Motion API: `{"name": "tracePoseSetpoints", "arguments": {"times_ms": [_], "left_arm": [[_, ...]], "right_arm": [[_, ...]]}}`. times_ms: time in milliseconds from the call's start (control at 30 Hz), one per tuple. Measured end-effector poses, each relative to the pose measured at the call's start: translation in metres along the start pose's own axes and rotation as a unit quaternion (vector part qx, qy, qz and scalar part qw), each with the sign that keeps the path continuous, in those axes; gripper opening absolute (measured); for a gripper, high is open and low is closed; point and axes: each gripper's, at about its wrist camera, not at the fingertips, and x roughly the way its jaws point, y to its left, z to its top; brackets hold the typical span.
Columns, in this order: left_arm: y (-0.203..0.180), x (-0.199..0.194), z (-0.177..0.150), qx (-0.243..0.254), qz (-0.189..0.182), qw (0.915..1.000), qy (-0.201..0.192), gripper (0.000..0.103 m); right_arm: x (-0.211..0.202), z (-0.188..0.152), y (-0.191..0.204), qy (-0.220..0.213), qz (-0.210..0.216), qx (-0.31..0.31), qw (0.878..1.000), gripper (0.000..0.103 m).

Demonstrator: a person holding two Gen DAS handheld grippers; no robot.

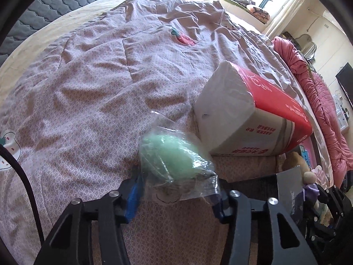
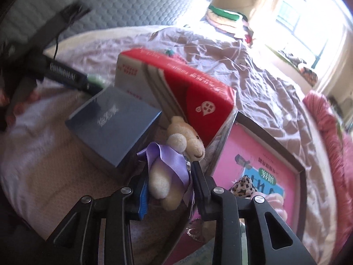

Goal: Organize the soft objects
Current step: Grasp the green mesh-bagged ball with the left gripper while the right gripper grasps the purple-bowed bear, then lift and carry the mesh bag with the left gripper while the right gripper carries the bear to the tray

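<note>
A: What's biggest here?

B: The bed (image 1: 88, 84), under a wrinkled mauve quilt (image 1: 136, 50). A pink duvet (image 1: 326, 110) is bunched along its right edge.

A: And on it?

B: A red-and-white tissue pack (image 1: 249, 112) lies right of centre. In the right wrist view a blue box (image 2: 112, 125) sits just left of the pack, and a dark-rimmed tray (image 2: 295, 161) with a pink printed bottom sits near right, its corner by the pack's end.

A: Where are the soft things?

B: A green sponge (image 1: 169, 154) in a clear bag is held off the quilt by the left claw (image 1: 176, 194), just near-left of the pack. The claw is closed narrowly on the bag's near end.

A: The other one?

B: The right claw (image 2: 169, 190) is clamped on a cream plush bear (image 2: 176, 159) wearing a purple ribbon (image 2: 167, 159). The bear hangs between the box and the tray's left rim, head toward the pack.

A: Anything in the tray?

B: A leopard-print piece (image 2: 242, 185) and something pale pink (image 2: 273, 201); too hidden to identify.
</note>
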Motion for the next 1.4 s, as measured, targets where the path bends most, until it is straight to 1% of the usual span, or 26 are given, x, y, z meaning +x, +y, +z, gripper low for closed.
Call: {"name": "tracePoseSetpoints", "arguments": {"times_ms": [67, 100, 133, 167, 233, 400, 633, 767, 967, 1033, 1133, 1267, 1333, 1400], "left_arm": [[0.001, 0.002, 0.0, 0.0, 0.002, 1.0, 0.002, 0.043], [0.002, 0.002, 0.0, 0.0, 0.002, 1.0, 0.0, 0.039], [0.003, 0.0, 0.0, 0.001, 0.0, 1.0, 0.001, 0.038], [0.003, -0.001, -0.001, 0.001, -0.001, 1.0, 0.001, 0.037], [0.003, -0.006, -0.003, 0.001, -0.007, 1.0, -0.003, 0.037], [0.0, -0.02, -0.009, 0.0, -0.017, 0.9998, -0.009, 0.036], [-0.011, -0.047, -0.018, 0.014, -0.017, 0.9994, -0.026, 0.036], [-0.019, -0.055, -0.02, 0.028, -0.008, 0.9992, -0.026, 0.037], [-0.027, -0.068, -0.022, 0.034, -0.008, 0.9988, -0.033, 0.036], [-0.029, -0.073, -0.022, 0.038, -0.008, 0.9986, -0.036, 0.036], [-0.032, -0.077, -0.023, 0.042, -0.007, 0.9983, -0.039, 0.036], [-0.033, -0.079, -0.025, 0.046, -0.009, 0.9982, -0.038, 0.036], [-0.034, -0.078, -0.025, 0.047, -0.011, 0.9981, -0.038, 0.036], [-0.035, -0.077, -0.024, 0.048, -0.012, 0.9981, -0.036, 0.037]], "right_arm": [[-0.005, 0.002, -0.004, -0.003, 0.009, 0.025, 1.0, 0.034], [-0.007, 0.003, -0.004, -0.003, 0.011, 0.033, 0.999, 0.033], [-0.009, 0.003, -0.006, -0.004, 0.015, 0.04, 0.999, 0.028], [-0.012, 0.003, -0.008, -0.006, 0.018, 0.049, 0.999, 0.026], [-0.014, 0.001, -0.007, -0.007, 0.023, 0.07, 0.997, 0.026], [-0.016, -0.003, -0.02, -0.009, 0.039, 0.128, 0.991, 0.024], [-0.028, -0.005, -0.028, -0.025, 0.06, 0.171, 0.983, 0.022], [-0.035, -0.002, -0.026, -0.031, 0.063, 0.174, 0.982, 0.021], [-0.042, 0.003, -0.021, -0.034, 0.068, 0.171, 0.982, 0.016], [-0.038, 0.004, -0.019, -0.027, 0.07, 0.171, 0.982, 0.016], [-0.028, 0.004, -0.016, -0.01, 0.06, 0.169, 0.984, 0.016], [-0.02, 0.003, -0.019, -0.006, 0.052, 0.179, 0.982, 0.016], [-0.016, 0.003, -0.022, -0.003, 0.062, 0.187, 0.98, 0.017], [-0.013, 0.004, -0.025, 0.0, 0.063, 0.191, 0.979, 0.019]]}}
